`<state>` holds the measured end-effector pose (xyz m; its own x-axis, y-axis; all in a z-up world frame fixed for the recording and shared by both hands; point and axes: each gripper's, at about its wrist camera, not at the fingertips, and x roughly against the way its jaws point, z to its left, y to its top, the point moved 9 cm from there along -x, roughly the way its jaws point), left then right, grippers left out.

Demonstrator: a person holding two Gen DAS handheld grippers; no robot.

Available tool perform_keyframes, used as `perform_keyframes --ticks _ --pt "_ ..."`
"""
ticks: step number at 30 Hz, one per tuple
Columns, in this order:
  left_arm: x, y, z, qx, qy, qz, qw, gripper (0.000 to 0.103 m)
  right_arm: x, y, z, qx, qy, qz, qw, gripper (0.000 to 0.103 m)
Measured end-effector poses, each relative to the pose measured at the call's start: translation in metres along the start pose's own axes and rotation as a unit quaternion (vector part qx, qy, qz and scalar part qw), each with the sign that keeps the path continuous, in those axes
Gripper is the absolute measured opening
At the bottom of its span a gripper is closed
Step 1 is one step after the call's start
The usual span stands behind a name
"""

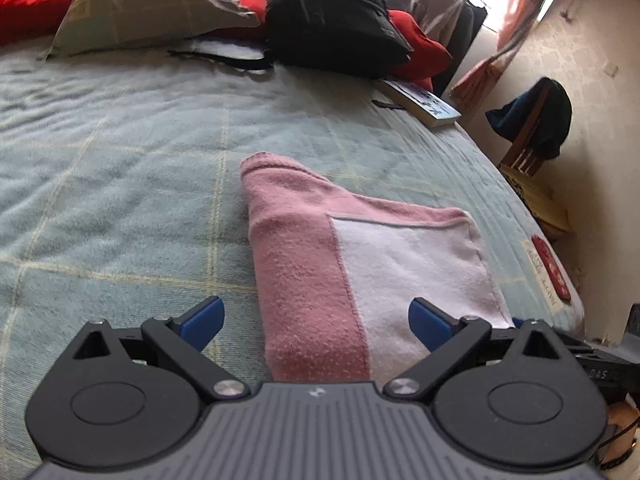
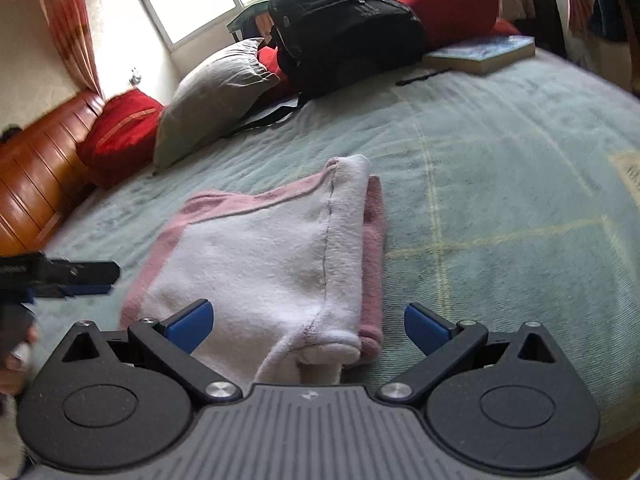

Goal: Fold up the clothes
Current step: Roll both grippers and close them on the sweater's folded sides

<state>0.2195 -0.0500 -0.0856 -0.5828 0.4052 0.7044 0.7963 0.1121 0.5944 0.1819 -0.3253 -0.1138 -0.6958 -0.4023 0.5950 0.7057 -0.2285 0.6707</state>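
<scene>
While both tools stand released, we view a pink-and-white garment (image 1: pixel 360 264) part-folded on the green bedspread (image 1: pixel 120 184).
We judge that the left gripper (image 1: pixel 316 322) or right gripper (image 2: pixel 306 322), both spread wide and empty, could pinch only the top layer, so the loose fleece folds slide apart.

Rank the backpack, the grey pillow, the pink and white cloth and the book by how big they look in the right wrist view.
1. Pink and white cloth, though it lies nearest the camera.
2. Backpack.
3. Grey pillow, close to the backpack in apparent size, so their order is unsure.
4. Book, clearly smallest.
</scene>
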Motion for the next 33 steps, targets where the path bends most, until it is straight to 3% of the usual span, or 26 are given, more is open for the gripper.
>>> perform_keyframes --ticks 7,11,18,26,33 --pt "-0.015 -0.007 0.018 0.088 -0.072 0.037 0.9928 0.098 -0.014 0.005 -0.026 -0.105 0.068 0.04 0.991 0.103" --pt "-0.026 -0.013 0.03 0.131 -0.105 0.06 0.984 0.098 -0.028 0.005 -0.035 -0.159 0.113 0.089 0.977 0.103" --pt "-0.05 -0.007 0.041 0.187 -0.153 0.084 0.9667 0.101 -0.057 0.023 -0.046 -0.209 0.183 0.129 0.952 0.103" --pt "-0.085 0.011 0.031 0.203 -0.194 0.114 0.9529 0.101 -0.084 0.045 -0.04 -0.206 0.21 0.139 0.946 0.103" --pt "-0.076 -0.002 0.011 0.164 -0.216 0.156 0.9499 0.101 -0.074 0.035 -0.034 -0.21 0.234 0.151 0.937 0.103"
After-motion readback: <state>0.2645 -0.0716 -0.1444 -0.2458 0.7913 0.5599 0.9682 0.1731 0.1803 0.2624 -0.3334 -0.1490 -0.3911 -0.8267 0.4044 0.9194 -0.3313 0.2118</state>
